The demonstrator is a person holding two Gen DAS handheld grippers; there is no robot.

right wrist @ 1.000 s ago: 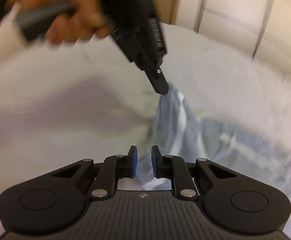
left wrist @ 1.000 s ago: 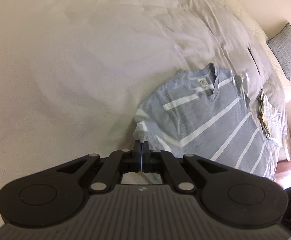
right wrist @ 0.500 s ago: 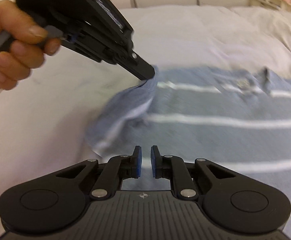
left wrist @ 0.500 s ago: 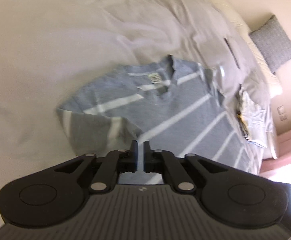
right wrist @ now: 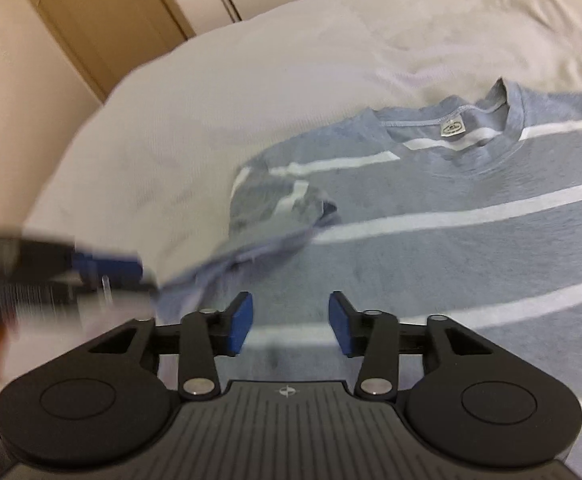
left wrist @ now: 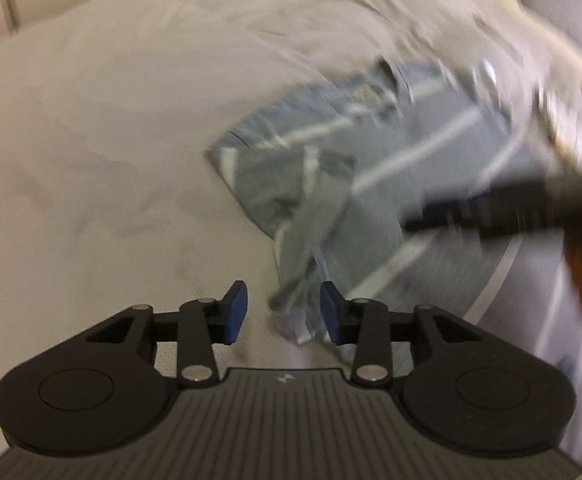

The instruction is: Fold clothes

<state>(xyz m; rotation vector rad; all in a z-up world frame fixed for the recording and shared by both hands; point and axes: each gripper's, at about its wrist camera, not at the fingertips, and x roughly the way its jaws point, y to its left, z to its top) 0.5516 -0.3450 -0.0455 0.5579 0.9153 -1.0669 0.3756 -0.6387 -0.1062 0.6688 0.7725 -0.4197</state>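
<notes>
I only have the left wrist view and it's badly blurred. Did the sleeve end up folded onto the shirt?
Observer: Yes. In the right wrist view the sleeve lies folded in over the shirt.
Operator: Is the right gripper holding any cloth?
Observer: No. The right gripper has just opened and hangs over the shirt with nothing between its pads.
Operator: Which way does the collar face?
Observer: The collar shows its inside label, pointing toward the far side of the bed.

bare bedsheet (right wrist: 211,128) lies free left of the striped shirt (right wrist: 471,240); nothing blocks it.
</notes>
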